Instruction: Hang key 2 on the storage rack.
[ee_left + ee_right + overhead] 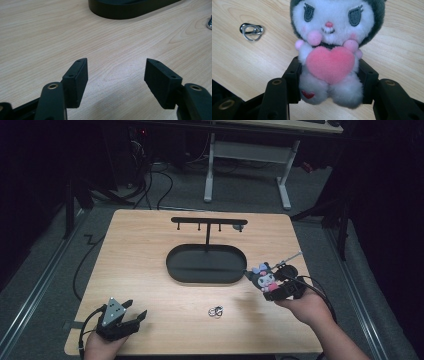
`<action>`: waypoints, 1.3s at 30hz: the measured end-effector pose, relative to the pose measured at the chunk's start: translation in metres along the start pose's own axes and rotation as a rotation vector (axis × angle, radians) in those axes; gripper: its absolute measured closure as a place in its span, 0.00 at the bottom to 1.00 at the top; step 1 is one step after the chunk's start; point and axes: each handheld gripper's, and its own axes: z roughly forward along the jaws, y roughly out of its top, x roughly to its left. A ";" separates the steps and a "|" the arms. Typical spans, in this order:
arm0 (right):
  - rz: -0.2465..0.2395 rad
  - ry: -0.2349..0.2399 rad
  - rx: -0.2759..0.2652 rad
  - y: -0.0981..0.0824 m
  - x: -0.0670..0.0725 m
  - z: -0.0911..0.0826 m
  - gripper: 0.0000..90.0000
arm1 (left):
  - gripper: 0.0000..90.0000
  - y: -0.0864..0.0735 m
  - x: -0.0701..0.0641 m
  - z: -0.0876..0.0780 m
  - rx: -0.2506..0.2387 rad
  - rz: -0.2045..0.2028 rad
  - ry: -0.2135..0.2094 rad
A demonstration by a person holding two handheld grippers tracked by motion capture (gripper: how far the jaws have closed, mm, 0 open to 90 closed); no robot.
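Listing from left to right across the wooden surface (150,255):

Left gripper (134,321): released, jaws spread wide with nothing between them; in the left gripper view the two black pads (77,80) stand well apart over bare wood. It sits low at the near left corner of the surface, pointing toward the middle, a grey three-cornered plate on its top. The left hand (97,347) grasps it from the near edge.

Black oval tray (206,265): centre of the surface, with a thin post rising from its far side to a crossbar with small hooks (209,221).

Metal key ring (216,311): lying flat on the wood, near side of the tray, apart from both grippers.

Plush toy (263,277): white face, dark hood, pink heart on its chest; just right of the tray's right end, facing the person.

Right gripper (329,82): grasping the plush toy, pads pressed against both sides of its lower body. Raised above the surface, pointing left toward the tray. The right hand (305,307) enters from the lower right, forearm angled inward.
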 end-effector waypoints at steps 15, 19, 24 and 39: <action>-0.038 0.012 -0.014 0.031 0.010 -0.012 0.55 | 0.38 0.000 -0.002 0.002 -0.004 0.021 -0.007; -0.038 0.022 -0.018 0.039 0.011 -0.015 0.55 | 0.38 -0.001 0.000 -0.001 -0.005 0.017 -0.006; -0.050 0.023 -0.019 0.051 0.012 -0.021 0.55 | 0.38 -0.001 -0.001 -0.003 -0.012 0.015 -0.002; -0.041 0.022 -0.039 0.087 0.007 -0.050 0.55 | 0.38 -0.002 -0.001 -0.002 -0.004 0.022 -0.007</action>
